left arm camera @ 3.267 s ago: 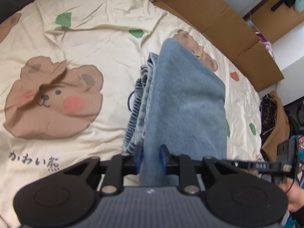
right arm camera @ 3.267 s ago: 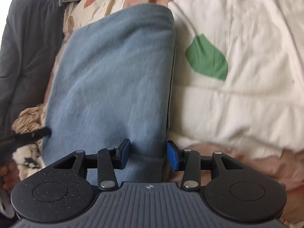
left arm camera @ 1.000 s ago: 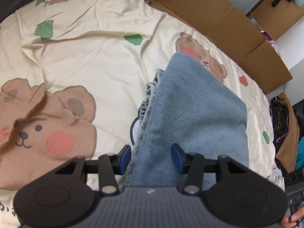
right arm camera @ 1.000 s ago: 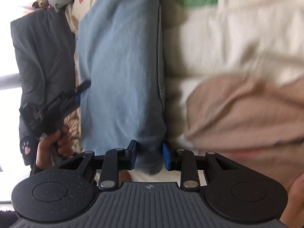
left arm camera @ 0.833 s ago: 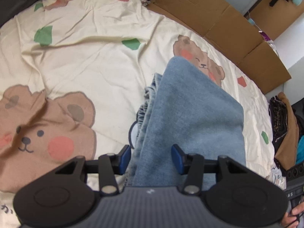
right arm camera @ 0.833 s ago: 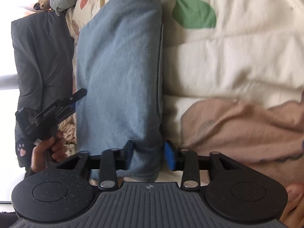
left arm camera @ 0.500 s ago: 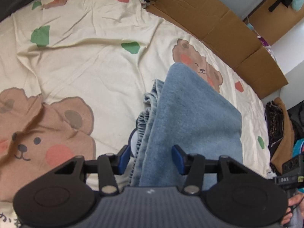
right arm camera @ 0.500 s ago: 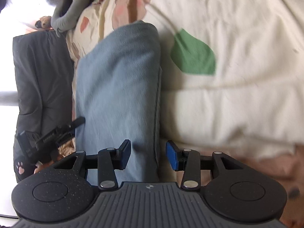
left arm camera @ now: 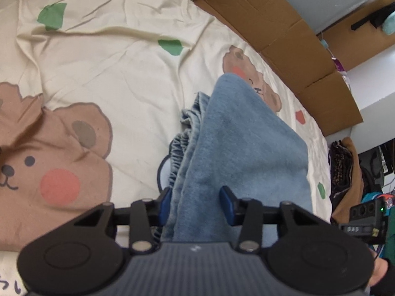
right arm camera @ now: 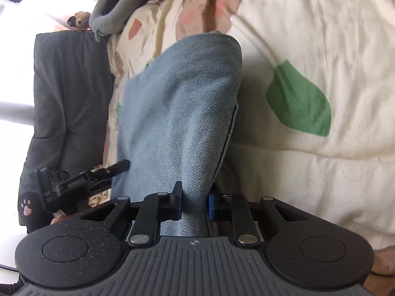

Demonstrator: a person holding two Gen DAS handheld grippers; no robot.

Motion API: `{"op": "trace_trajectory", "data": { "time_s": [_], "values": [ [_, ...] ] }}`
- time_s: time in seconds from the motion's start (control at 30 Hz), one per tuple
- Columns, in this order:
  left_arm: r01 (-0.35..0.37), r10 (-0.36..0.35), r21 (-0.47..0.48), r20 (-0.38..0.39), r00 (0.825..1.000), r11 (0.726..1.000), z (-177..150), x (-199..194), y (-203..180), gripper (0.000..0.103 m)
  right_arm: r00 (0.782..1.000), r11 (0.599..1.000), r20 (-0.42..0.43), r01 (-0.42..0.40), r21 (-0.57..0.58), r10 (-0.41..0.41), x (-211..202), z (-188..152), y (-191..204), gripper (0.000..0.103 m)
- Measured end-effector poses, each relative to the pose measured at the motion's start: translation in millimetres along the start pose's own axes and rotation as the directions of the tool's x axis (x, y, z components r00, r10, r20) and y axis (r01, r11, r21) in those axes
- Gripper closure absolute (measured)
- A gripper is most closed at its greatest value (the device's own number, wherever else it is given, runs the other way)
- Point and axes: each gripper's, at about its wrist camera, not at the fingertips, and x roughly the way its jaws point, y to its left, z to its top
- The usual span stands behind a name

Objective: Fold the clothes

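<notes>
One pair of light-blue denim jeans (left arm camera: 246, 153) lies folded lengthwise on a bear-print bedsheet (left arm camera: 118, 74), twill weave and gathered elastic waistband visible. Its near end sits between the closing left gripper (left arm camera: 196, 204) jaws, pads not yet pinching. Closing right gripper (right arm camera: 193, 203) jaws clench a bunched fold. Bare sheet spreads beyond both; cardboard (left arm camera: 284, 37) borders the far edge.

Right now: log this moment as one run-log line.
stage: folding | left gripper: closing, jeans between jaws | right gripper: closing, pinching jeans | surface: bear-print bedsheet
</notes>
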Motion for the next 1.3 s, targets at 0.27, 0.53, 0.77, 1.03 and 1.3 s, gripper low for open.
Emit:
{"op": "trace_trajectory", "data": {
  "time_s": [0.27, 0.53, 0.77, 1.03, 1.3],
  "values": [
    [0.004, -0.004, -0.013, 0.003, 1.000, 1.000, -3, 3, -7, 0.058, 0.999, 0.999, 0.004, 0.042, -0.014, -0.041, -26, 10, 10, 0.086],
    [0.009, -0.009, -0.011, 0.002, 1.000, 1.000, -9, 6, -13, 0.058, 0.998, 0.998, 0.017, 0.056, 0.002, -0.056, -43, 11, 5, 0.095],
    [0.018, -0.018, 0.024, -0.006, 1.000, 1.000, -11, 7, -18, 0.058, 0.997, 1.000, 0.070, 0.024, 0.004, -0.024, -63, 19, 2, 0.103],
    [-0.046, 0.046, 0.055, -0.008, 0.999, 0.997, -8, 5, -18, 0.039, 0.996, 0.993, 0.031, 0.087, 0.079, -0.089, -33, 22, -28, 0.053],
    [-0.015, 0.016, 0.020, -0.020, 1.000, 1.000, -9, 9, -6, 0.032, 1.000, 0.995, -0.028, 0.007, 0.096, -0.005, 12, 12, -30, 0.055]
  ]
}}
